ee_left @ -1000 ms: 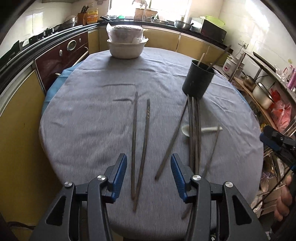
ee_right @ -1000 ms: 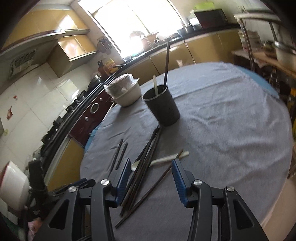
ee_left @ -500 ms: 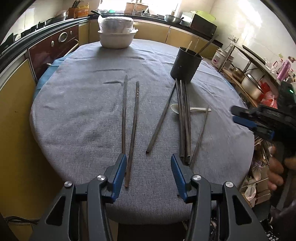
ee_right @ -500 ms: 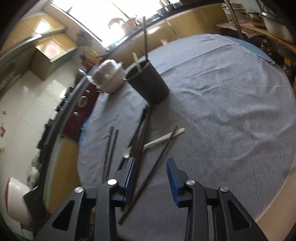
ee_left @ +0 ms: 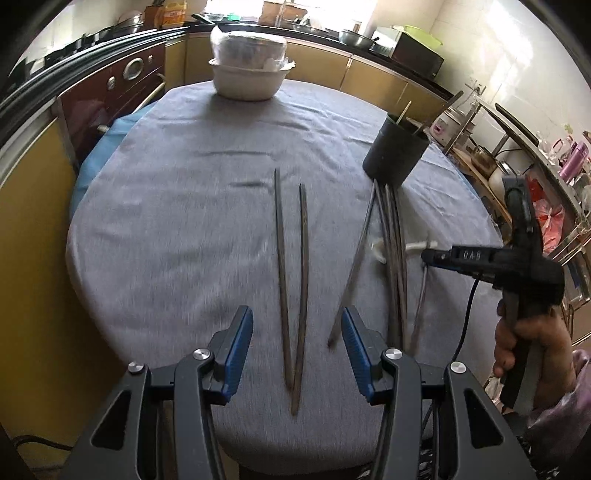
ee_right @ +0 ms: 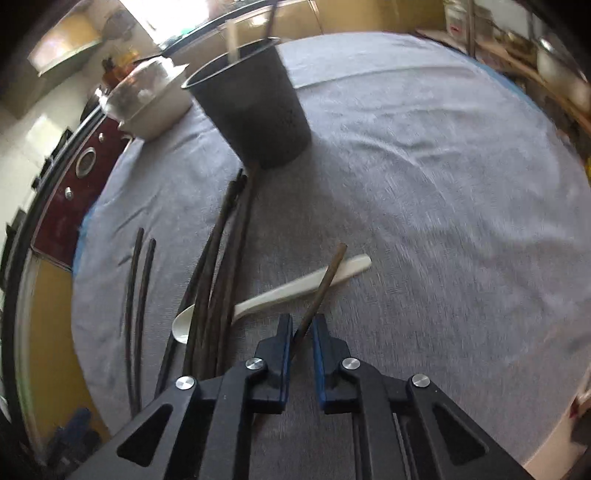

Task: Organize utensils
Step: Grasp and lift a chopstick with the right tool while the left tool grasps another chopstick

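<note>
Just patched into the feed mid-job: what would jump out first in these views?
The right tool, whose jaws have just been closing, is clamped on a single dark chopstick lying across the white spoon. Left of it a bundle of chopsticks runs up to the black utensil cup. The left tool hangs open over two separate chopsticks.

A home kitchen: yellow cupboards (ee_left: 373,79) line the wall, pots (ee_left: 352,36) on the counter, a rice cooker (ee_left: 445,127).
</note>
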`<state>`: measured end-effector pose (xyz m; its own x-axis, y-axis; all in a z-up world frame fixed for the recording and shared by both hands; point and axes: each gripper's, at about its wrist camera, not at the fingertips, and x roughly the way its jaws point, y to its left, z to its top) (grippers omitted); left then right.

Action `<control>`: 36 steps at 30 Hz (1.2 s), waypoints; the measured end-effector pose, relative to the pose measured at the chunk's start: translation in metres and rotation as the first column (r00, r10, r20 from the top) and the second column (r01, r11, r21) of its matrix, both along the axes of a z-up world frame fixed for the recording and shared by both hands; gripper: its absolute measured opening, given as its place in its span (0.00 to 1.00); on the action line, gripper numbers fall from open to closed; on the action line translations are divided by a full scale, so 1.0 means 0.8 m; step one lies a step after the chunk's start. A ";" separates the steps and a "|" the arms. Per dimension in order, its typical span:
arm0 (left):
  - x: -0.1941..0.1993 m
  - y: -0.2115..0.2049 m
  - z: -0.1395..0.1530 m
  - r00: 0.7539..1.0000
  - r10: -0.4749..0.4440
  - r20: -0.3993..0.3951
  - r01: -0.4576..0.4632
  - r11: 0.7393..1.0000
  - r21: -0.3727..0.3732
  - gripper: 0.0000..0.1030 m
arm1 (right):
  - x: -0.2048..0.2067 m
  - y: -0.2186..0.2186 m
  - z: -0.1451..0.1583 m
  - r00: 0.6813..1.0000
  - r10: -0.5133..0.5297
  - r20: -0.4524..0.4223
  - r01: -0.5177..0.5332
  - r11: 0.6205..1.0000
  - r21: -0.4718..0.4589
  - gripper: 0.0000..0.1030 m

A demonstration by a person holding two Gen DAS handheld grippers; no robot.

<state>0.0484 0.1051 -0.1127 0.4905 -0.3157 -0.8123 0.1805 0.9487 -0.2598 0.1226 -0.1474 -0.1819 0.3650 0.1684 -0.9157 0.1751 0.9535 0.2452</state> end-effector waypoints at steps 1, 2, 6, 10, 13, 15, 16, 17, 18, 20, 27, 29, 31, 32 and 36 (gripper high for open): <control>0.011 -0.003 0.004 1.000 -0.017 -0.001 0.017 1.000 -0.004 0.49 | 0.004 -0.001 0.000 1.000 0.009 0.003 -0.009 1.000 0.000 0.09; 0.020 -0.007 0.007 0.999 -0.033 -0.007 0.033 0.999 -0.005 0.49 | 0.008 -0.003 0.001 1.000 0.016 0.008 -0.016 1.000 0.001 0.07; 0.069 -0.037 0.010 0.995 -0.086 -0.053 0.086 0.996 -0.008 0.50 | 0.020 -0.022 0.017 0.998 0.016 0.065 -0.015 1.000 -0.026 0.06; 0.114 -0.090 -0.003 0.980 -0.166 -0.113 0.166 0.986 -0.007 0.51 | 0.035 -0.055 0.028 0.994 -0.015 0.108 0.014 1.000 0.013 0.06; 0.146 -0.131 -0.018 0.963 -0.224 -0.152 0.223 0.975 -0.024 0.51 | 0.042 -0.076 0.023 0.993 -0.047 0.105 0.042 0.998 0.045 0.06; 0.169 -0.154 -0.032 0.959 -0.220 -0.181 0.221 0.975 -0.012 0.52 | 0.044 -0.088 0.016 0.995 -0.047 0.090 0.041 0.997 0.069 0.06; 0.177 -0.162 -0.037 0.956 -0.222 -0.194 0.224 0.975 -0.012 0.52 | 0.044 -0.095 0.012 0.995 -0.048 0.083 0.041 0.995 0.087 0.06; 0.185 -0.172 -0.044 0.952 -0.227 -0.204 0.229 0.973 -0.013 0.52 | 0.044 -0.100 0.009 0.996 -0.049 0.079 0.041 0.994 0.101 0.06; 0.191 -0.180 -0.051 0.950 -0.228 -0.214 0.231 0.973 -0.014 0.52 | 0.044 -0.104 0.006 0.996 -0.050 0.076 0.041 0.993 0.113 0.06; 0.199 -0.190 -0.062 0.945 -0.223 -0.240 0.226 0.974 -0.015 0.51 | 0.042 -0.116 0.002 0.997 -0.043 0.070 0.033 0.991 0.133 0.06; 0.186 -0.203 -0.038 0.945 -0.267 -0.189 0.253 0.963 -0.093 0.07 | 0.043 -0.131 -0.009 0.997 -0.034 0.067 0.022 0.985 0.171 0.06; 0.174 -0.199 -0.031 0.952 -0.257 -0.164 0.249 0.966 -0.069 0.07 | 0.042 -0.135 -0.010 0.997 -0.040 0.069 0.029 0.986 0.165 0.06; 0.166 -0.184 -0.027 0.965 -0.220 -0.143 0.215 0.975 -0.051 0.07 | 0.042 -0.139 -0.013 0.997 -0.053 0.058 0.042 0.983 0.176 0.09; 0.166 -0.171 -0.027 0.971 -0.192 -0.142 0.188 0.981 -0.043 0.07 | 0.042 -0.140 -0.013 0.997 -0.056 0.054 0.045 0.982 0.183 0.09; 0.172 -0.130 -0.032 0.978 -0.121 -0.169 0.118 0.993 -0.031 0.07 | 0.043 -0.138 -0.011 0.997 -0.069 0.042 0.060 0.983 0.173 0.10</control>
<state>0.1857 0.0013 -0.1386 0.3034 -0.3816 -0.8731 0.2437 0.9169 -0.3160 0.1566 -0.2577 -0.1910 0.4230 0.2961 -0.8564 0.2188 0.8838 0.4136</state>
